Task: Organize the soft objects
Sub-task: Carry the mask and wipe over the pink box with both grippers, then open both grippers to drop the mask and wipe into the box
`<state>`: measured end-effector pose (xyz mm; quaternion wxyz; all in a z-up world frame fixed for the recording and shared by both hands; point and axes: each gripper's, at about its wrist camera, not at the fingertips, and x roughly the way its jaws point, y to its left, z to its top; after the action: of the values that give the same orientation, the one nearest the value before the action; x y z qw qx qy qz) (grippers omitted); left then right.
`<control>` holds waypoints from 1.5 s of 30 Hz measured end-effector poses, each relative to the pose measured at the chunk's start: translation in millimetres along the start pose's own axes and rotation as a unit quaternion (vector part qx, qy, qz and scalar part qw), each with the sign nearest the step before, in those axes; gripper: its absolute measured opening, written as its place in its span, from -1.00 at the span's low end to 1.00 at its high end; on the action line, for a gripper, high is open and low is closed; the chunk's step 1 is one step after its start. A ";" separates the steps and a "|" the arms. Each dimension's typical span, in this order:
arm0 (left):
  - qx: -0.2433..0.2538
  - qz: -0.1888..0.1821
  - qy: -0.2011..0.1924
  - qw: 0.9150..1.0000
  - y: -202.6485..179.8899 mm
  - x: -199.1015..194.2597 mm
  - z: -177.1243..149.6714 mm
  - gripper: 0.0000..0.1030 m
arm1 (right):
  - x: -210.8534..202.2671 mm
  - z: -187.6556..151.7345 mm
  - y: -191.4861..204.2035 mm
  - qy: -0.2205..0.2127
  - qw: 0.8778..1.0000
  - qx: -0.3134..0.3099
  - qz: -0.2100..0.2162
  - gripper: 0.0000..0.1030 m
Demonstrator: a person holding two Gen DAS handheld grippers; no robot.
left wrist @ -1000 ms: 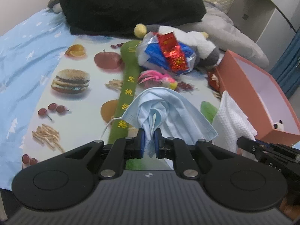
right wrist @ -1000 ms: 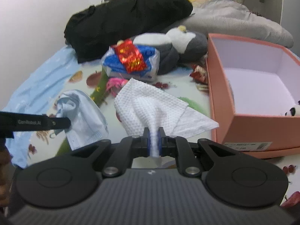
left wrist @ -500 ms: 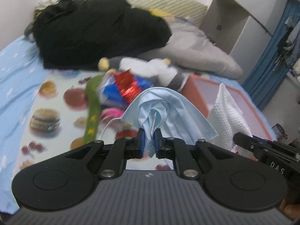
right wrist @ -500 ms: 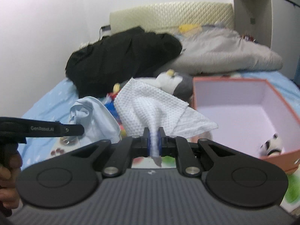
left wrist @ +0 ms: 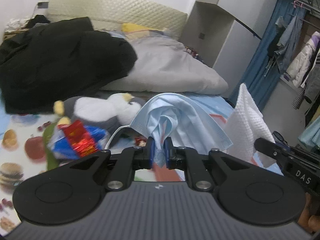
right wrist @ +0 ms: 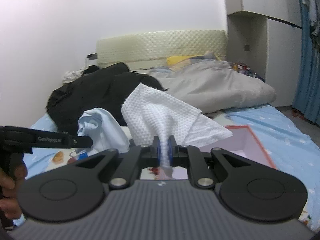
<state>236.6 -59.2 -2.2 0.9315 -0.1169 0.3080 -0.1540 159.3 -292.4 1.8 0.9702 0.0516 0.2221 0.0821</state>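
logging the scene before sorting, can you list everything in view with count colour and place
face mask: 1, light blue, in left gripper
paper towel: 1, white, in right gripper
box: 1, pink, open, on bed at right
plush penguin: 1, grey and white, on printed mat
foil packet: 1, red and blue, in front of plush
coat: 1, black, heaped behind
duvet: 1, grey, by headboard
left gripper: 1, black, shut
right gripper: 1, black, shut

Your left hand-held gripper (left wrist: 159, 150) is matte black: two flat arms with round discs, silver screws at the joints, blue pads on the fingertips (left wrist: 150, 149), a ribbed grey body behind. Your right hand-held gripper (right wrist: 164, 152) matches it; white lettering marks each one's side.
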 end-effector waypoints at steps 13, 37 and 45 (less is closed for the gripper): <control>0.006 -0.049 0.137 0.989 -51.7 132.7 32.1 -0.75 | 49.1 7.6 -84.4 0.091 0.994 0.046 -0.045 -0.77; 0.039 -0.020 0.258 0.965 -81.2 219.8 3.2 0.03 | 110.1 -45.1 -150.1 0.223 0.967 0.103 -0.074 -0.21; 0.053 -0.019 0.209 0.976 -75.1 191.8 15.2 0.03 | 89.6 -32.6 -141.6 0.181 0.977 0.093 -0.067 -0.11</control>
<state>376.0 -195.6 -70.0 0.8484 -0.0389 0.4850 -0.2086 243.8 -413.0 -84.6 0.9083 0.1111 0.4033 0.0034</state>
